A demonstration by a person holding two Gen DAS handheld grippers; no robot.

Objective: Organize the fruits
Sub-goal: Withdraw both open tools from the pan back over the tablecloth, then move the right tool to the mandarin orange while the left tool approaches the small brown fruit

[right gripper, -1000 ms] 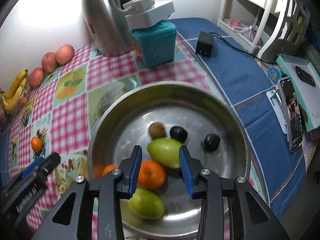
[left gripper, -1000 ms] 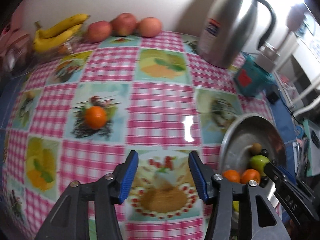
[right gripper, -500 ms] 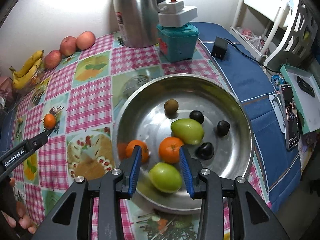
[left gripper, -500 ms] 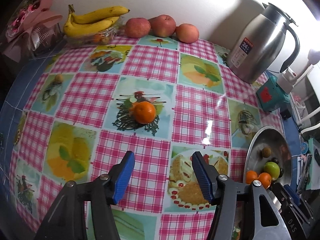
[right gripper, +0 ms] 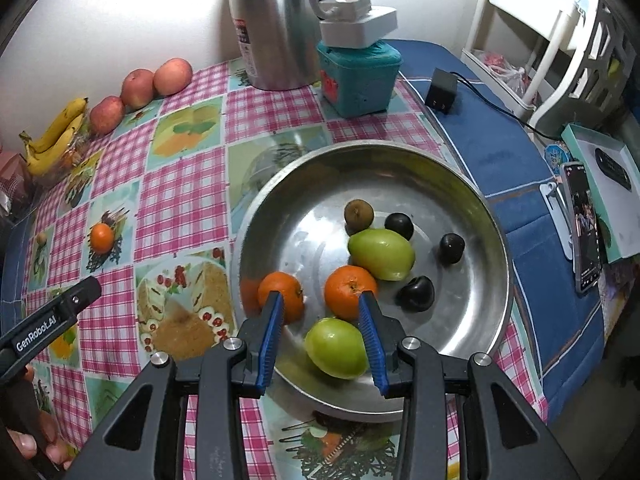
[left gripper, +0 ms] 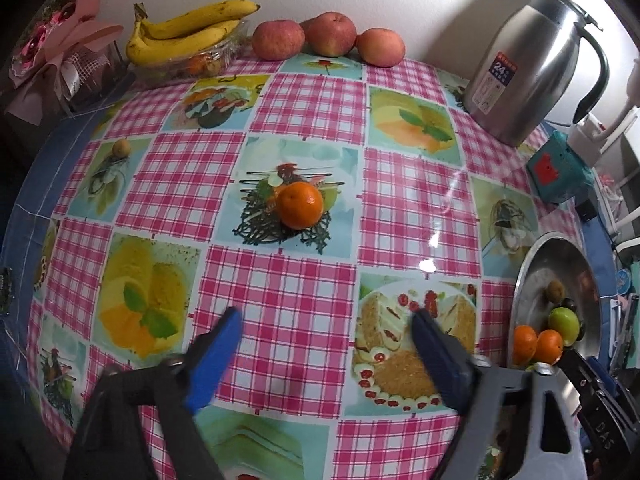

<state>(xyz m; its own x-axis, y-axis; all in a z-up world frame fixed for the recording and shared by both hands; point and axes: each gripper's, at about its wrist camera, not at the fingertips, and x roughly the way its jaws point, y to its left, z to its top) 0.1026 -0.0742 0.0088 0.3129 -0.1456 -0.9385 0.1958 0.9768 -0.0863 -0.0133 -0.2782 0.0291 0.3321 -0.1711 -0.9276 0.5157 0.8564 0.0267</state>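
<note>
Left tongs (left gripper: 324,330) jaws have just been opening, now wide and empty, orange nearer ahead | metal bowl (right gripper: 480,208) under right tongs (right gripper: 320,304), parted, gripping nothing | lone orange (left gripper: 300,205) on tabletop (left gripper: 280,288)

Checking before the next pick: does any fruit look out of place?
Yes: one small orange tangerine sits alone on the checked tablecloth, apart from the round steel bowl holding the other tangerines. Nothing looks spilled or damaged.

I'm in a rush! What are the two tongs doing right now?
Left tongs: just opened wide, nothing between them.
Right tongs: part open, holding nothing, over the bowl.
</note>
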